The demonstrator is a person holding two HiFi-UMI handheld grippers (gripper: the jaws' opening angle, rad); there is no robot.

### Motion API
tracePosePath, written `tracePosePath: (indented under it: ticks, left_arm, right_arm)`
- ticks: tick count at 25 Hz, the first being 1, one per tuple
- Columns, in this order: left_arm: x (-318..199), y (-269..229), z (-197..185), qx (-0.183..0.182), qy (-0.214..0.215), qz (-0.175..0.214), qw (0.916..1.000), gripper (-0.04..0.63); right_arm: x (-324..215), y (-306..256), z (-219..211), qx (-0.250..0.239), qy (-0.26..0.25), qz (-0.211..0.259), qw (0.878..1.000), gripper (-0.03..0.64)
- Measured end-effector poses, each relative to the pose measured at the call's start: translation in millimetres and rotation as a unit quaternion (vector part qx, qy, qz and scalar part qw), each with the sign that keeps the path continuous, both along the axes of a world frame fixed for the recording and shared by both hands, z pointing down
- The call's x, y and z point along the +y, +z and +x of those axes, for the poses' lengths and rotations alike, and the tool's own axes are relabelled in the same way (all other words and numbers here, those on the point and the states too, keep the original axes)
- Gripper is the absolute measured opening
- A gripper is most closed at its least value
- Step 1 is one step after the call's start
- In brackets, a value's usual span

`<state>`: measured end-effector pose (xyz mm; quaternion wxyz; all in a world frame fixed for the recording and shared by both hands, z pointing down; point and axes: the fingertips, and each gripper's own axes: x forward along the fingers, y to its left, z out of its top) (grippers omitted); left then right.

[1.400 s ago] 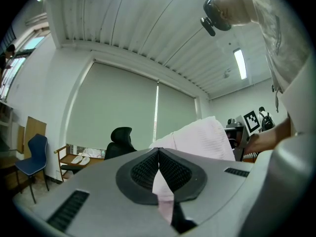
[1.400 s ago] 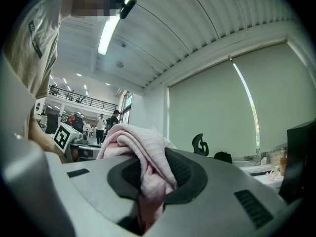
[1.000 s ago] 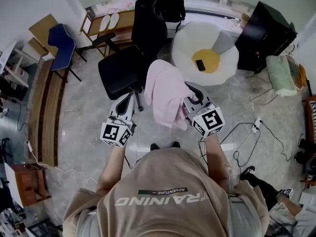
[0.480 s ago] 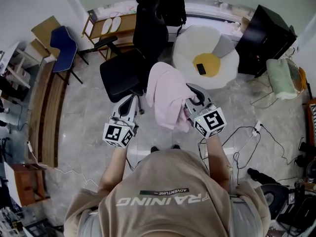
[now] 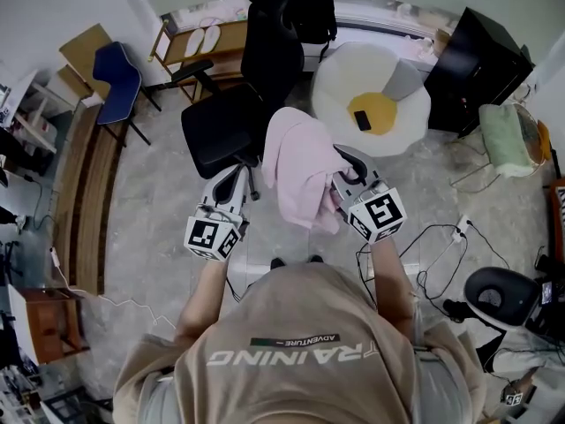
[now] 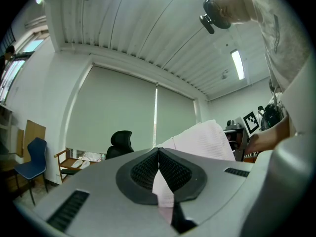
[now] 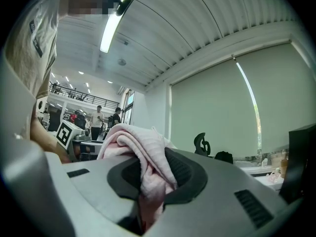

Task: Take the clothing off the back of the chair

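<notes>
A pink garment [image 5: 298, 170] hangs bunched from my right gripper [image 5: 342, 170], clear of the black office chair [image 5: 221, 126], which stands just beyond it. In the right gripper view the jaws are shut on a thick fold of the garment [image 7: 138, 147] that spills over the pads. My left gripper [image 5: 231, 179] is level, left of the cloth and apart from it. Its pads [image 6: 148, 169] meet. The garment [image 6: 202, 139] shows beyond them and through the gap below. The chair's headrest [image 6: 120, 139] is in the background.
A white round cushion with a yellow centre [image 5: 371, 87] lies right of the chair. A blue chair [image 5: 115, 73] and a wooden shelf [image 5: 199, 38] stand at the back left, a black cabinet [image 5: 477, 60] at the back right. Cables [image 5: 441, 237] and a black stool [image 5: 499, 294] are on the right.
Both grippers and the garment have stayed put. At the lower right a black stool has rolled into view where a person was crouching.
</notes>
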<state>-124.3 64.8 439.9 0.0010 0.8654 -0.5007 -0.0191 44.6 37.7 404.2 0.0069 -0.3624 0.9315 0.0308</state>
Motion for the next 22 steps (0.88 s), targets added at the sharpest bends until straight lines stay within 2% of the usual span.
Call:
tracePosePath:
  ticks: [22]
  left_arm:
    - [8.2, 1.2, -3.0, 0.001, 0.0, 0.001, 1.0, 0.012]
  right_arm:
    - [7.9, 6.6, 4.1, 0.003, 0.008, -0.01, 1.0, 0.086]
